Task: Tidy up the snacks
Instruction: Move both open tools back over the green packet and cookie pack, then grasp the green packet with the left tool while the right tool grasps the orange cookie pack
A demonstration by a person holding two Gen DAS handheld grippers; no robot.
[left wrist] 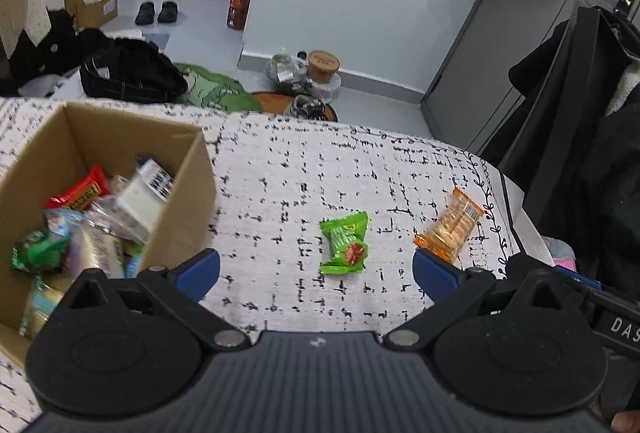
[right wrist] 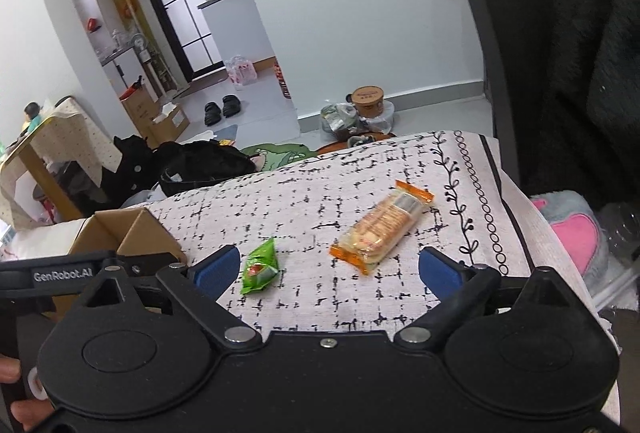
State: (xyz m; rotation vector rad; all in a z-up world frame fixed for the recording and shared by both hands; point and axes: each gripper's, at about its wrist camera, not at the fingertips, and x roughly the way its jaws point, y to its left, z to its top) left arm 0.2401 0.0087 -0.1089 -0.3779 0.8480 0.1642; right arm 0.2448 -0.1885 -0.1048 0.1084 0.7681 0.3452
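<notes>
Both grippers' fingers [left wrist: 198, 269] [right wrist: 440, 273] spread, empty, above green packet [left wrist: 346, 245], orange packet [right wrist: 380, 229] beside cardboard box [left wrist: 176, 193].

You get even, soft indoor light in both wrist views, bright enough that the patterned tablecloth [left wrist: 320, 169] reads cleanly, with no hard shadows on it. Your brightest patch sits at 11 o'clock in the right wrist view, where the frosted glass door [right wrist: 184, 1] glows pale. Fisheye bending is strong: walls and door frames curve toward the edges, worst at 1 to 3 o'clock. The cardboard box [left wrist: 188, 193] looks slightly smeared in the left wrist view, its contents soft. The dark coats [right wrist: 592, 33] at 2 o'clock lose nearly all detail. Small dull highlights sit on the green wrapper [left wrist: 346, 243] and orange wrapper [right wrist: 384, 229]
</notes>
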